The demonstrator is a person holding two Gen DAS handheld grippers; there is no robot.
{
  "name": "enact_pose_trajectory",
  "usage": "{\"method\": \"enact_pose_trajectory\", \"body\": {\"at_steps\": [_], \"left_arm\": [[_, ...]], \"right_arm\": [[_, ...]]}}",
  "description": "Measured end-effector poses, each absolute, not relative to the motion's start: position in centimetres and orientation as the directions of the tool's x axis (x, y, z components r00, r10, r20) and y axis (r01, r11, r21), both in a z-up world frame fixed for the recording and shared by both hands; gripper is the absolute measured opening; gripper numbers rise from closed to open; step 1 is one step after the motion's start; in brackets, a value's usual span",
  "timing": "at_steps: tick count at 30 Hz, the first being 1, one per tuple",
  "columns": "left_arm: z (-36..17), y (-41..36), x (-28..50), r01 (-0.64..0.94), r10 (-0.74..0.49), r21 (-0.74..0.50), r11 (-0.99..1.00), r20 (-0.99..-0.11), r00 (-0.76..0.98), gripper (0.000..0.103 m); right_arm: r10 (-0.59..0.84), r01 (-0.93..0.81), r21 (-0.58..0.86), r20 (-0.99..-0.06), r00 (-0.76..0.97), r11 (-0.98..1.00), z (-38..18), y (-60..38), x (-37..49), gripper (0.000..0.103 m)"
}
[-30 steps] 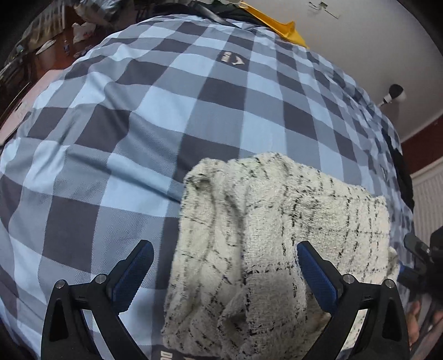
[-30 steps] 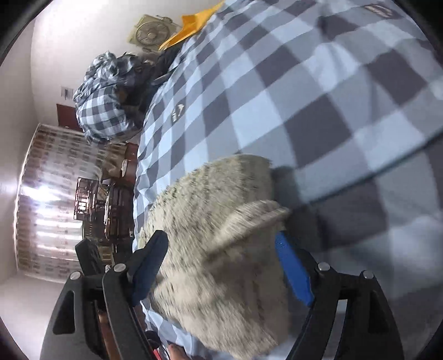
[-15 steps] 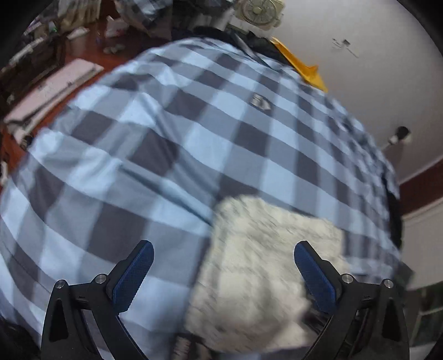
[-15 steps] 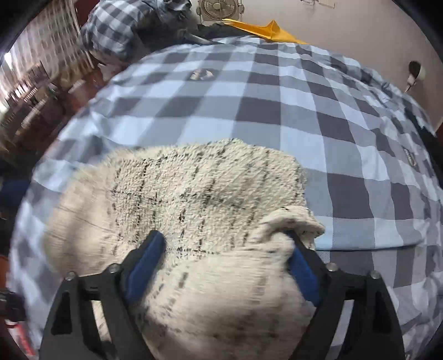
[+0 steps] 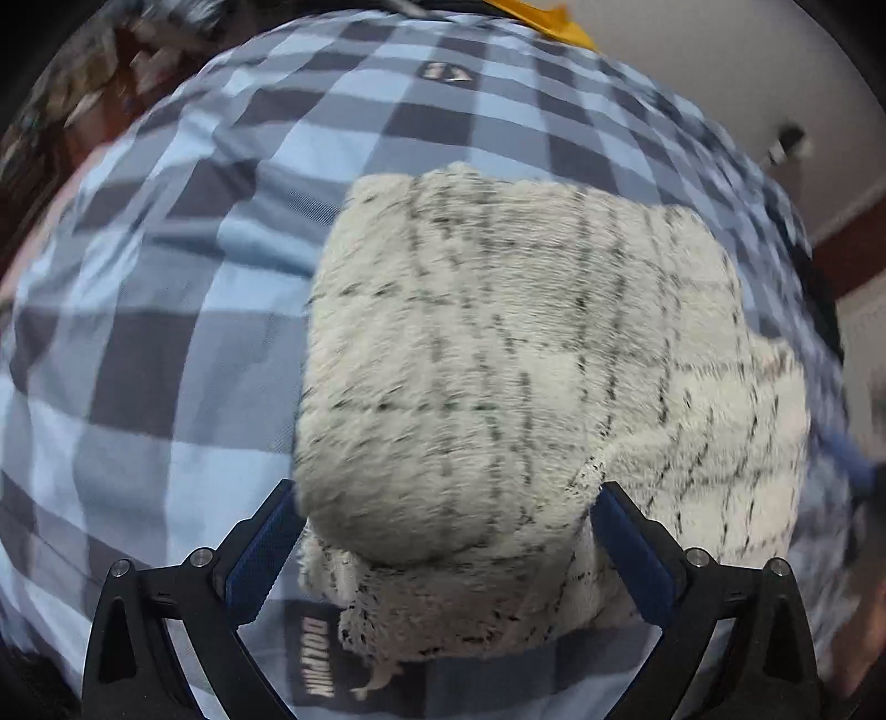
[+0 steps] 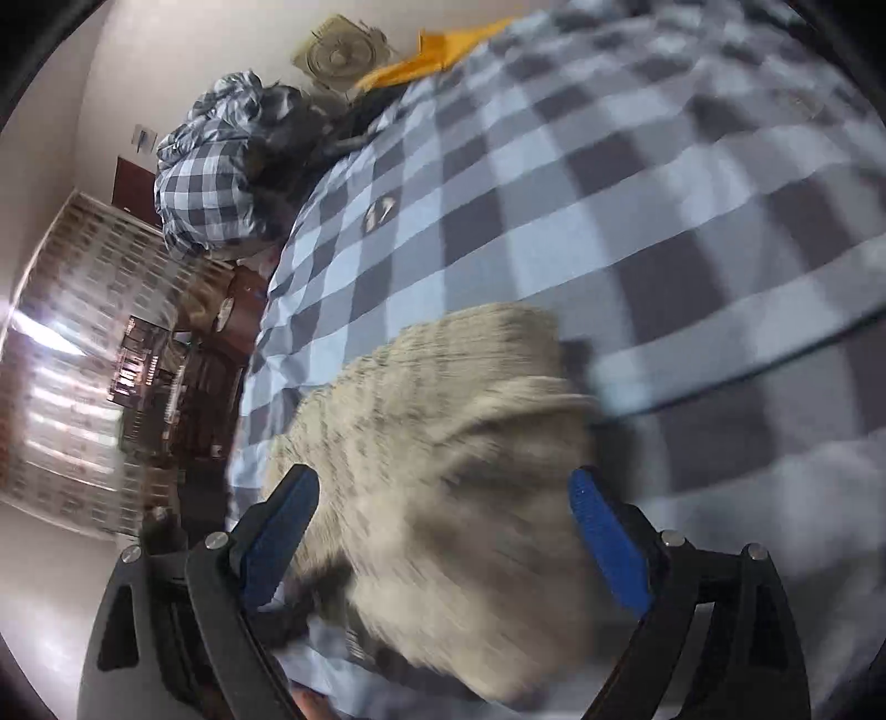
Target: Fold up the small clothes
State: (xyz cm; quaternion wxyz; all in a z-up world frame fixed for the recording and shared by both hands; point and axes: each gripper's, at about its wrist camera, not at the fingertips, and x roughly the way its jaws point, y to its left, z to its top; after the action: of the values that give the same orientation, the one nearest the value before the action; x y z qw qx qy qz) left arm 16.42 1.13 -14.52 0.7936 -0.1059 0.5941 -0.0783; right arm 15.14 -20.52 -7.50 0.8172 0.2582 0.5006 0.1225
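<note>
Currently fuzzy cream garment (image 5: 515, 376) sits folded on checked bedspread (image 5: 166, 310), bulging between left tongs (image 5: 443, 548) and right tongs (image 6: 443, 537), both wide, gripping nothing. Risk: thick pile springs open, or tongs drag the fold.

— Item: bed (image 6: 637, 183), blue-grey checked cover. What lies around it?
— Beyond its far edge: round fan (image 6: 338, 55), pale wall (image 6: 183, 50). Beside it: dark wooden furniture (image 6: 166, 387), bright curtained window (image 6: 61, 365).

Blue-grey checked bedspread (image 5: 166, 343), crumpled plaid bundle (image 6: 205, 183), fan (image 6: 338, 58), orange sheet (image 6: 426, 55)
</note>
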Motion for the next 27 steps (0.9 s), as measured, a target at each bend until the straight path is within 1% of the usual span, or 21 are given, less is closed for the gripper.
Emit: {"method": "enact_pose_trajectory", "body": {"at_steps": [2, 6, 7, 10, 11, 13, 14, 15, 16, 17, 21, 23, 27], "left_arm": [[-14.5, 1.1, 16.6, 0.001, -0.236, -0.247, 0.969, -0.924, 0.3, 0.103], [-14.3, 0.1, 16.8, 0.077, -0.186, -0.17, 0.982, -0.921, 0.342, 0.103], [-14.3, 0.1, 16.8, 0.081, -0.186, -0.168, 0.982, -0.92, 0.345, 0.103], [-14.4, 0.5, 17.0, 0.075, -0.207, -0.193, 0.978, -0.918, 0.337, 0.103], [-14.5, 0.6, 17.1, 0.071, -0.214, -0.202, 0.977, -0.918, 0.334, 0.103], [-14.8, 0.7, 17.2, 0.065, -0.233, -0.224, 0.972, -0.915, 0.329, 0.103], [-14.8, 0.8, 17.2, 0.066, -0.237, -0.228, 0.971, -0.914, 0.33, 0.103], [-14.9, 0.9, 17.3, 0.066, -0.239, -0.231, 0.971, -0.911, 0.336, 0.103], [-15.0, 0.9, 17.4, 0.066, -0.244, -0.236, 0.97, -0.909, 0.338, 0.103], [-15.1, 0.9, 17.5, 0.068, -0.25, -0.242, 0.968, -0.909, 0.334, 0.103], [-16.3, 0.6, 17.8, 0.079, -0.305, -0.294, 0.952, -0.908, 0.289, 0.103], [-16.6, 0.3, 18.0, 0.086, -0.324, -0.313, 0.946, -0.904, 0.279, 0.103], [-16.2, -0.2, 17.9, 0.088, -0.299, -0.286, 0.954, -0.909, 0.289, 0.103]], "right_arm": [[0.362, 0.052, 0.427, -0.819, 0.446, 0.903, -7.6, -20.3, 12.6, 0.091], [0.252, -0.01, 0.266, -0.9, 0.356, 0.964, -10.5, -17.8, 9.3, 0.091], [0.233, -0.021, 0.239, -0.916, 0.326, 0.971, -11.4, -16.9, 9.3, 0.091], [0.219, -0.096, 0.2, -0.94, 0.261, 0.975, -13.1, -14.2, 10.4, 0.091], [0.203, -0.119, 0.177, -0.942, 0.268, 0.977, -13.3, -13.8, 10.6, 0.09], [0.129, -0.153, 0.082, -0.935, 0.331, 0.985, -13.2, -12.5, 11.3, 0.09], [0.126, -0.16, 0.07, -0.921, 0.368, 0.985, -13.0, -12.2, 11.8, 0.09], [0.141, -0.166, 0.083, -0.915, 0.378, 0.983, -12.9, -12.1, 12.2, 0.089], [0.159, -0.175, 0.099, -0.916, 0.368, 0.98, -13.1, -11.9, 12.5, 0.077], [0.174, -0.189, 0.112, -0.922, 0.347, 0.975, -13.4, -11.7, 12.8, 0.058], [0.086, -0.224, 0.017, -0.949, 0.303, 0.974, -14.9, -11.3, 12.7, 0.052], [0.069, -0.194, 0.011, -0.954, 0.292, 0.981, -15.3, -12.2, 12.8, 0.052], [0.022, -0.188, -0.039, -0.949, 0.314, 0.981, -15.6, -12.0, 13.1, 0.052]]}}
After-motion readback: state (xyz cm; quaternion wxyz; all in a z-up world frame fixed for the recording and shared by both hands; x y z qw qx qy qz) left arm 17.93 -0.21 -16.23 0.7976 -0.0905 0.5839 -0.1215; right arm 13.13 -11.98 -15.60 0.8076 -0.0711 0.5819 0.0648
